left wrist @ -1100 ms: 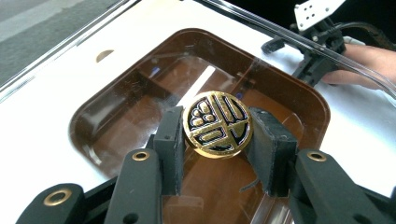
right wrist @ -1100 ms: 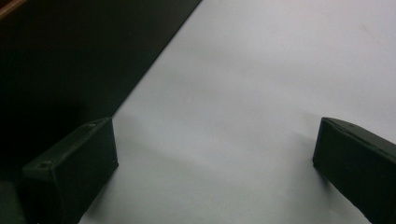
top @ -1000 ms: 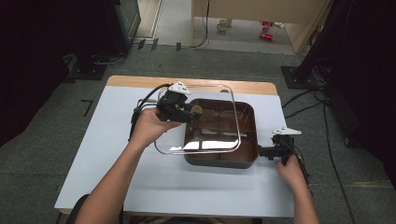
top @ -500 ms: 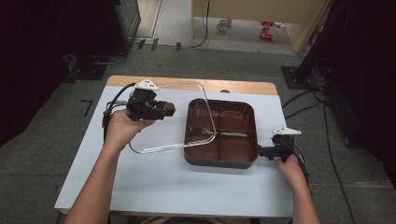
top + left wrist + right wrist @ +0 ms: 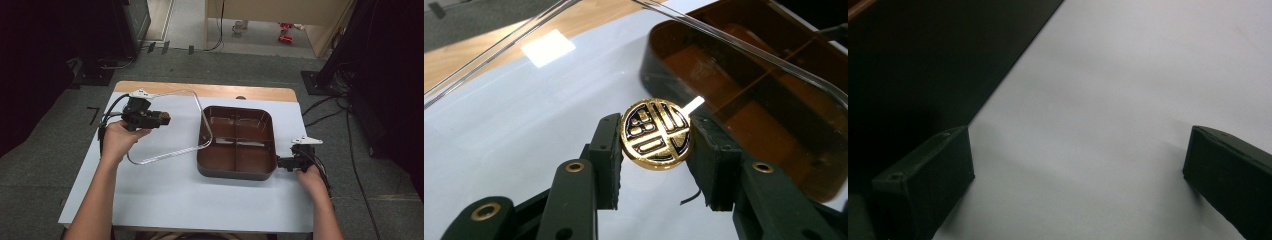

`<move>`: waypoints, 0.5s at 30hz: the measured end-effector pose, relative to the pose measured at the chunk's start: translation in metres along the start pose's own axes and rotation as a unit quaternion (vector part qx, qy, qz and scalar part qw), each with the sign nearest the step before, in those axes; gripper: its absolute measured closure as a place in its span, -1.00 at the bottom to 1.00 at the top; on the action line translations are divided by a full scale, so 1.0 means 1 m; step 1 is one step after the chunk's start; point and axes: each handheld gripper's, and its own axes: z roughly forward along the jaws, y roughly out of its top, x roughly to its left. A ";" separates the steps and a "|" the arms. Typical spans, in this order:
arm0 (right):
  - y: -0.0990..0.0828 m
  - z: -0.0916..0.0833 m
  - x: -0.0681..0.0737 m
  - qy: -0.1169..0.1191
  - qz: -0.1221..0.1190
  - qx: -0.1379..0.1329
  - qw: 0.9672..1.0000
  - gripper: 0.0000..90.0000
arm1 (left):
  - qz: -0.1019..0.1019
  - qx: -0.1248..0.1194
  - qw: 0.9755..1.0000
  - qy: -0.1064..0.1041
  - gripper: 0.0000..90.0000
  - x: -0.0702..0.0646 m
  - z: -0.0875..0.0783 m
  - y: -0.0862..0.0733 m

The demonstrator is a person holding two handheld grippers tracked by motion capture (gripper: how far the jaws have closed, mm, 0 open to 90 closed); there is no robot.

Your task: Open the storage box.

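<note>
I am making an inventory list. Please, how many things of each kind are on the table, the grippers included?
Brown tray with four compartments: 1
Clear lid with gold knob: 1
Grippers: 2, left gripper and right gripper
Total: 4

brown tray point(image 5: 237, 170) on white table point(image 5: 165, 195)

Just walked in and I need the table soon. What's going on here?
A person is taking the clear lid off a brown tray. The left gripper is shut on the lid's round gold knob and holds the lid out to the tray's left, over the table, with one edge of the lid overlapping the tray's left rim. The right gripper is open beside the tray's right side, its jaws wide apart and holding nothing. The tray's four compartments look empty.
</note>
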 end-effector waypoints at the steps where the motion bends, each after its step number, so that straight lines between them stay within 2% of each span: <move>1: 0.000 0.000 0.000 0.000 0.000 0.000 1.000 -1.00 | -0.004 0.000 1.000 0.002 0.32 0.004 0.002 -0.002; 6: 0.000 0.000 0.000 0.000 0.001 0.000 1.000 -1.00 | -0.023 0.005 1.000 0.020 0.32 0.027 0.008 -0.016; 15: 0.000 0.000 0.000 0.000 0.002 0.000 1.000 -1.00 | -0.040 0.015 0.998 0.044 0.32 0.054 0.016 -0.032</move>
